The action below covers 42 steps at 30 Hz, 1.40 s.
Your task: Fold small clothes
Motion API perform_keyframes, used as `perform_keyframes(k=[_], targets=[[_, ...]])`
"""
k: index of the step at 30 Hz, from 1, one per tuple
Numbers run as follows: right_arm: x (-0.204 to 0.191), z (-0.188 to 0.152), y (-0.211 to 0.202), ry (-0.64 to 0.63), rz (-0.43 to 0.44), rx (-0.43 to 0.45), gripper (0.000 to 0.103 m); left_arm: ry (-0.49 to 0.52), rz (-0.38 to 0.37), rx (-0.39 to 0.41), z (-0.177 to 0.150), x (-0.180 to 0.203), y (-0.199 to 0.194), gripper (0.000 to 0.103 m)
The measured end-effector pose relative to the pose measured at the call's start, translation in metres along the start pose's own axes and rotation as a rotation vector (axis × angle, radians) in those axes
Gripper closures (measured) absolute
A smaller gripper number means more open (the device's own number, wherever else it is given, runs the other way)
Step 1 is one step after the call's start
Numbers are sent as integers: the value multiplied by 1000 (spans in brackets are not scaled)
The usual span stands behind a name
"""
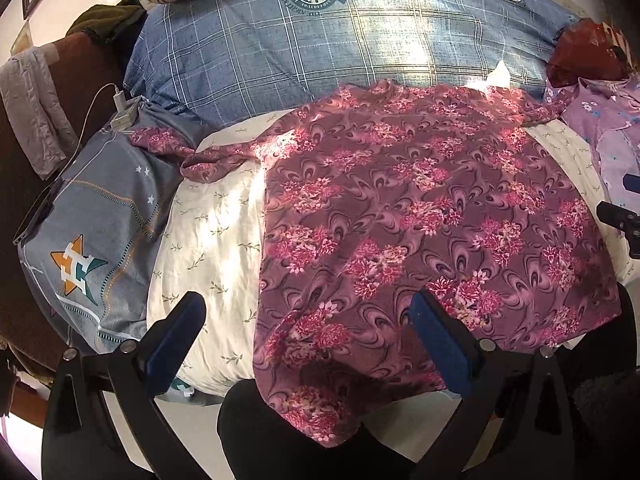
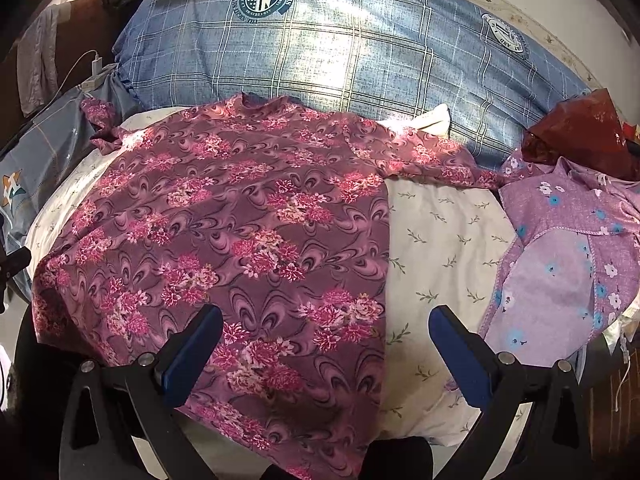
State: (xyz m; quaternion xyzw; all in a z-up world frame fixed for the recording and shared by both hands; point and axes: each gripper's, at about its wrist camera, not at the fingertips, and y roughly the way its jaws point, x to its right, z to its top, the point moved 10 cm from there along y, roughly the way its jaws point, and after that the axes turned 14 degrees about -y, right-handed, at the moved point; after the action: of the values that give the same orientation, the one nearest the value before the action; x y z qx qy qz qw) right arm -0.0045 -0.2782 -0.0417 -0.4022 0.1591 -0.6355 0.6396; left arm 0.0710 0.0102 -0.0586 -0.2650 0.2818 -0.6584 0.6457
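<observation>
The maroon short-sleeved top printed with pink flower clusters (image 1: pixel 420 216) lay spread flat on the bed's cream sheet with small leaf sprigs (image 1: pixel 212 240), its neck toward the blue checked quilt (image 1: pixel 320 40) at the far side and its hem hanging over the near edge. No fold had been made in it, so the step in hand looked like the opening one: laying out was done and the first grasp was being lined up.

The left hand-held gripper (image 1: pixel 306 312) hovered with its blue-padded jaws wide apart and nothing between them; the top's left side edge and lower corner lay directly ahead and just below it, between the two jaws. The right hand-held gripper (image 2: pixel 326 324) was likewise spread wide and empty, with the top's right side edge running forward between its jaws and bare sheet under its right jaw. Well off to its right lay a lilac garment with blue and white flowers (image 2: pixel 568 256), apart from the maroon top except near the sleeve tip.

The next move would probably call for each gripper to drop onto a hem corner or side edge, pinch only the thin cloth and not the sheet beneath, then carry it across evenly. The sleeves, stretched outward beyond both grippers, would likely need tucking in first.
</observation>
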Motion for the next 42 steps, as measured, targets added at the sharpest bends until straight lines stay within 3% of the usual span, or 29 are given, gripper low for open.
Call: perform_keyframes(k=[42], targets=[[21, 23, 31, -23, -12, -13, 0, -24, -53, -31, 37, 24, 26, 0]])
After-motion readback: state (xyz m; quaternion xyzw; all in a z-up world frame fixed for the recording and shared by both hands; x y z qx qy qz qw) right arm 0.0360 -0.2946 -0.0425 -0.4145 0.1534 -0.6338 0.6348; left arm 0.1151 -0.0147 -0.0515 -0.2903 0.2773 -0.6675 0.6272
